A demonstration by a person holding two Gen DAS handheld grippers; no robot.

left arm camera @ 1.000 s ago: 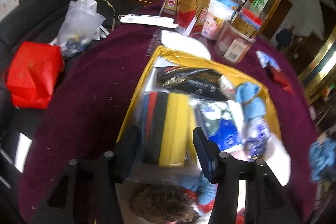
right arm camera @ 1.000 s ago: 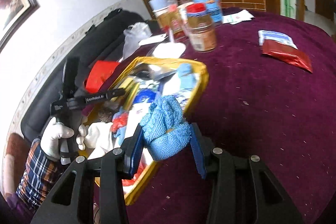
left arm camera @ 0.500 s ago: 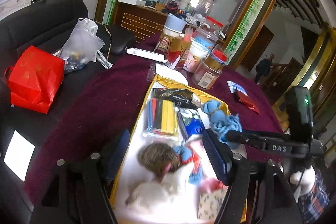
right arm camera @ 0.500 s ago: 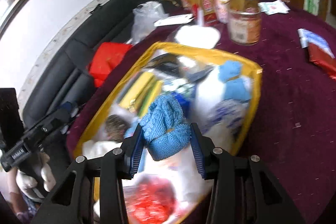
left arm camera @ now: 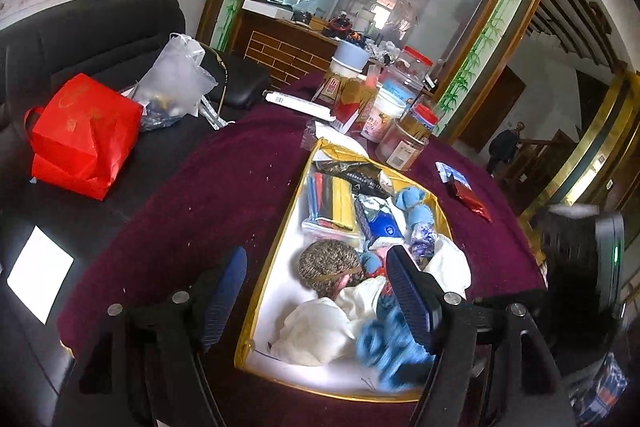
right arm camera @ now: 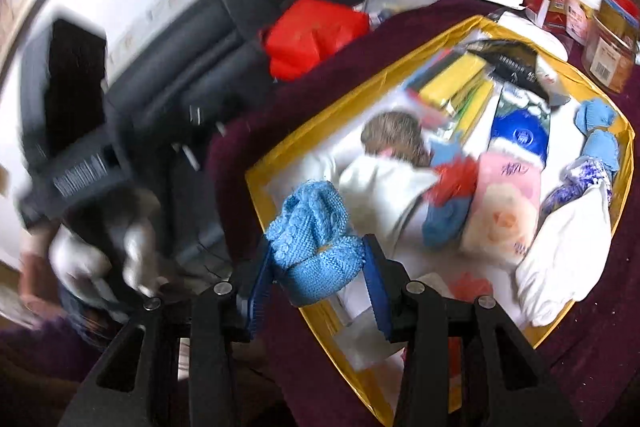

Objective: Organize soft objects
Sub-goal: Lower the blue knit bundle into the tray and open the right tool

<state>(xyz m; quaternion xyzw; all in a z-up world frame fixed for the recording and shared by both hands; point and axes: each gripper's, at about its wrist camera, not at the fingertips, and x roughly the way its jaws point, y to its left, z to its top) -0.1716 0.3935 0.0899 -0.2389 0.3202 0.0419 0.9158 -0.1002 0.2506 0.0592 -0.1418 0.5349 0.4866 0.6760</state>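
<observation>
The tabletop (left arm camera: 192, 211), under a dark maroon cloth, fills the middle of the left wrist view, with a black sofa (left arm camera: 80, 27) in the upper left. On the cloth lies a gold-rimmed tray (right arm camera: 348, 115) with a white floor, reaching from the centre to the right edge of the right wrist view. Inside it are a white cloth (right arm camera: 560, 247) at lower right, a pink tissue pack (right arm camera: 504, 203) in the middle, a yellow-and-black sponge pack (right arm camera: 452, 79) toward the top, and a brown speckled ball (right arm camera: 392, 131) left of centre. A red bag (left arm camera: 84, 135) sits on the sofa at left.

The right tongs (right arm camera: 318, 283), at bottom centre of their own view, are closed on a blue knitted hat (right arm camera: 312, 243), both pads pressing its sides, over the tray's near left corner. The left tongs (left arm camera: 316, 299) stand wide apart at the bottom of their view, gripping nothing, over the tray's left rim.
</observation>
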